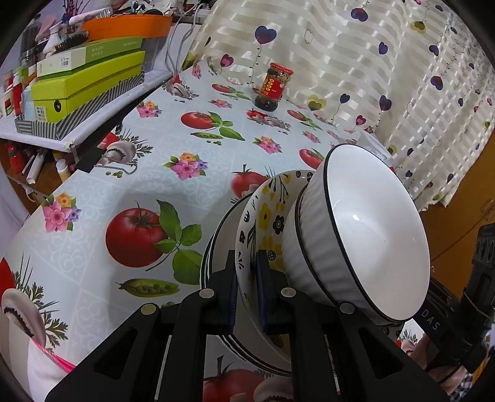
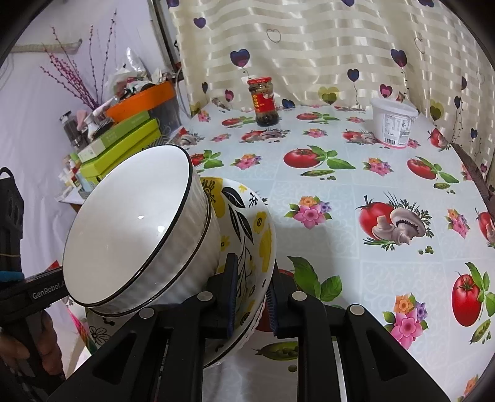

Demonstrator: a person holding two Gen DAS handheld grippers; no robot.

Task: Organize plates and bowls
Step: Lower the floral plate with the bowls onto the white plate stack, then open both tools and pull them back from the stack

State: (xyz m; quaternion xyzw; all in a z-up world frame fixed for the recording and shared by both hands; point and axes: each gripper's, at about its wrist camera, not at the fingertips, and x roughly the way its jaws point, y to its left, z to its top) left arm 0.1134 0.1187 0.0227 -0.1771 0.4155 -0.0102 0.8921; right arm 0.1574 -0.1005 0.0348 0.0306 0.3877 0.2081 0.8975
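Note:
A stack of dishes is held up between both grippers above the table. Two nested white ribbed bowls with black rims [image 1: 365, 235] [image 2: 136, 235] sit in a yellow-flowered plate [image 1: 266, 216] [image 2: 247, 228], which lies on black-rimmed white plates [image 1: 216, 247]. My left gripper [image 1: 247, 287] is shut on the rim of the flowered plate from one side. My right gripper [image 2: 252, 293] is shut on the opposite rim of the same stack. Each gripper shows at the edge of the other's view.
A dark sauce jar with a red label [image 1: 273, 88] [image 2: 264, 103] stands near the curtain. A white plastic tub [image 2: 393, 123] stands at the back right. A side shelf holds green boxes [image 1: 89, 80] and an orange basin [image 1: 130, 26]. The table [image 2: 355, 198] has a vegetable-print cloth.

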